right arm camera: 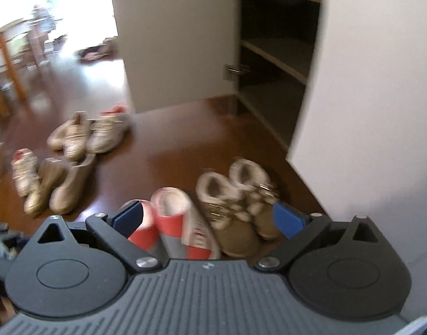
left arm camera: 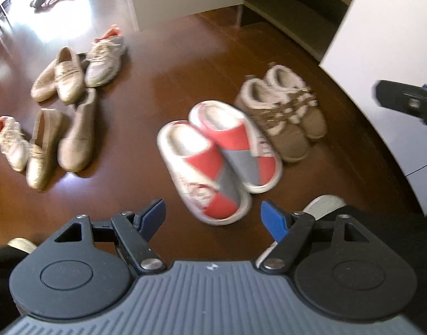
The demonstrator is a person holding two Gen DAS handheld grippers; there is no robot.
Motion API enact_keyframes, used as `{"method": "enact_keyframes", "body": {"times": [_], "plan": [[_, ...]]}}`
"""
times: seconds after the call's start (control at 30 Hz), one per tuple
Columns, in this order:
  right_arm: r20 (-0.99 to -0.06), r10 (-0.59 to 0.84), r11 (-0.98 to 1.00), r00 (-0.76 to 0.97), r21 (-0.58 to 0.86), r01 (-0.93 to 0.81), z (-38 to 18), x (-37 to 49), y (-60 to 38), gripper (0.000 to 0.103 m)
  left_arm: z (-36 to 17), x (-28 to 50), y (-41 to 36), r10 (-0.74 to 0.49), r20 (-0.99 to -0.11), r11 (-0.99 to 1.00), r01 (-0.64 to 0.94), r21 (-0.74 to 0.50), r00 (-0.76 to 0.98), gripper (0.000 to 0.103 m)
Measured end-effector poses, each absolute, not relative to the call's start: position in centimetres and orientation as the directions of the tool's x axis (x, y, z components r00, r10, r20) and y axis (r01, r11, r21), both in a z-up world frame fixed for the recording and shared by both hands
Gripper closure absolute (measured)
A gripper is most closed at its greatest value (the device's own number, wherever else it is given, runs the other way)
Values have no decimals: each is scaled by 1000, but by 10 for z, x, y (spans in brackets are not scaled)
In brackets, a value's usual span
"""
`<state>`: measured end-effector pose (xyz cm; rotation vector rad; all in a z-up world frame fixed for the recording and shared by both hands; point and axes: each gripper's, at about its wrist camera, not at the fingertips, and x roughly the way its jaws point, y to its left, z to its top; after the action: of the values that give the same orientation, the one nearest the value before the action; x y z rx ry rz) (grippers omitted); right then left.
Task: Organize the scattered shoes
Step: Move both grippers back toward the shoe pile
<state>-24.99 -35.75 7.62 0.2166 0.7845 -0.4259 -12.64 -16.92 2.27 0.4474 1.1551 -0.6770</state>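
Dark wooden floor point(left arm camera: 168, 64) holds two tidy pairs, so with both your left gripper point(left arm camera: 213, 217) and right gripper point(right arm camera: 210, 220) apart and empty (nothing clamped), you'd next pair the scattered beige shoes point(left arm camera: 60, 106).

slippers point(left arm camera: 216, 156): red and grey blocks on white, at six o'clock
fur-lined shoes point(left arm camera: 283, 114): brown with cream fleece, at three o'clock
loafers point(left arm camera: 65, 78): shiny pale gold, at ten o'clock
sneakers point(left arm camera: 104, 61): off-white, orange heel lining
floor point(left arm camera: 168, 64): dark reddish-brown wood, glossy
cupboard door point(left arm camera: 381, 42): plain white
fingers point(left arm camera: 275, 217): blue pads on black arms
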Motion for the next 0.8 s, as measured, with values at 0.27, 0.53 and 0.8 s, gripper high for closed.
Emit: {"method": "enact_keyframes", "body": {"times": [0.27, 0.53, 0.8], "plan": [[-751, -85, 957, 655, 122, 264, 85, -166, -351, 7, 65, -6, -60, -130, -865, 792, 576, 204, 485, 20], [-867, 111, 942, 485, 248, 227, 10, -49, -341, 7, 47, 96, -21, -98, -864, 840, 506, 195, 495, 20], [-863, 43, 969, 504, 160, 190, -80, 83, -307, 6, 2, 190, -36, -127, -820, 864, 468, 185, 559, 20]]}}
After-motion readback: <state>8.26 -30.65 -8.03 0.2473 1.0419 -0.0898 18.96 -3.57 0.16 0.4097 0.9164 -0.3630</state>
